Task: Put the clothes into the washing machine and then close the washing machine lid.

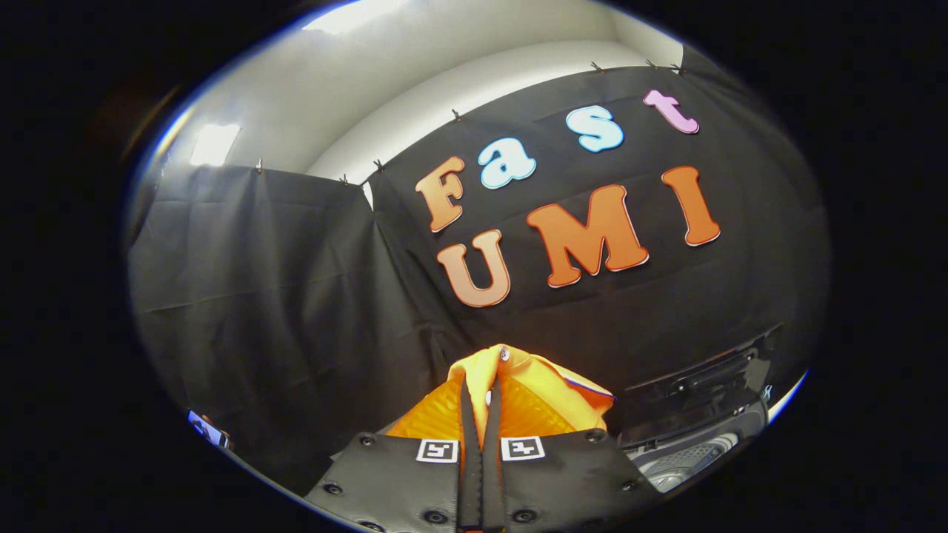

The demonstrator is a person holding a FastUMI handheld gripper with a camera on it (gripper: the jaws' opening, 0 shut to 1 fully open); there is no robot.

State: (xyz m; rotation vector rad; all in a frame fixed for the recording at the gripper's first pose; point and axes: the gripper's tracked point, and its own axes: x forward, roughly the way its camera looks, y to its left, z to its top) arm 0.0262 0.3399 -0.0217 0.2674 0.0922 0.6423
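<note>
Orange-yellow cloth, pinched between the two fingers of the gripper [481,414] and carried up in the air, well clear of any surface. Fingers drawn almost together, with only a thin fold of the garment [541,392] between them, so closed on the clothing rather than standing wide. Held high, by the look of it, to lift the loose fabric free and bring it over the opening of the washing machine [696,444], seen low down just beside the fingers on the right. Pinched near one edge or seam, judging by the small button or stud at the top of the bunch and the thin dark line of trim along a fold; leaves the rest hanging or bunching around the fingers. Soft and crumpled in appearance, slightly shiny on the quilted-looking parts close to the fingers, paler yellow where folded over at the top. Likely light and floppy, liable to trail or catch on the rim when lowered. Machine apparently open: dark raised lid [703,385] standing behind the opening, with a glimpse of the pale metal drum [689,463] below it. Garment not yet inside; lid not yet shut. Behind everything, black cloth wall [259,281] of the booth.
</note>
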